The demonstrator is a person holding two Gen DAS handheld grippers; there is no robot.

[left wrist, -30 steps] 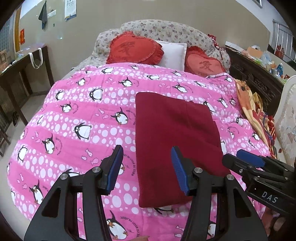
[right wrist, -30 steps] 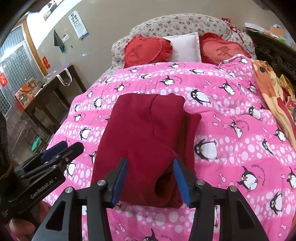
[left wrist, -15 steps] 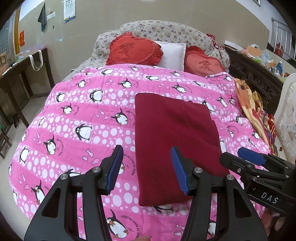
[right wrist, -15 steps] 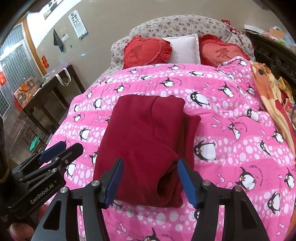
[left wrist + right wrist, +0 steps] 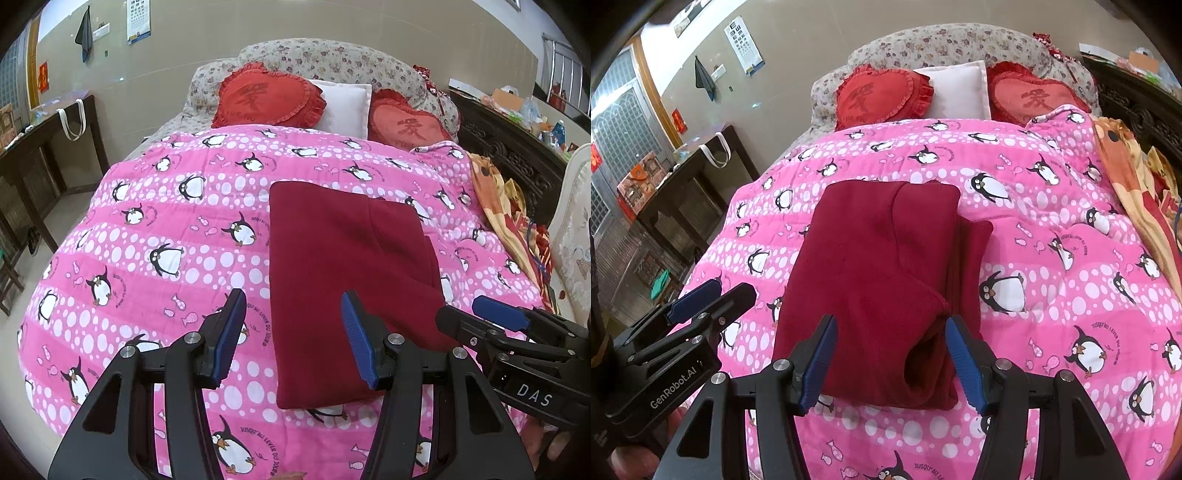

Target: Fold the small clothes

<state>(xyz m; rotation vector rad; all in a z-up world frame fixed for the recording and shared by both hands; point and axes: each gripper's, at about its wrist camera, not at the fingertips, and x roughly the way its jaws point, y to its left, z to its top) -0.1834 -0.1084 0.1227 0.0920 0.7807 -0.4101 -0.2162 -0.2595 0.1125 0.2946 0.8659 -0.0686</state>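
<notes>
A dark red garment [image 5: 332,277] [image 5: 871,277] lies folded into a long rectangle on the pink penguin quilt [image 5: 166,240] [image 5: 1052,240], with a narrower layer showing along its right side. My left gripper [image 5: 291,299] [image 5: 733,288] hovers open over the garment's near left edge and holds nothing. Over the near right part, where a folded lip gapes, my right gripper [image 5: 891,323] [image 5: 460,310] is open; its blue pads stand apart from the cloth.
Two red heart cushions [image 5: 269,96] [image 5: 406,123] and a white pillow [image 5: 343,107] sit at the bed's head. A dark wooden desk [image 5: 44,147] stands left of the bed, carved dark furniture [image 5: 517,147] right. An orange patterned blanket [image 5: 1126,173] lies along the right edge.
The right gripper's jaws have widened and no longer close in on the garment's near edge. The left gripper and the garment have stayed put.
</notes>
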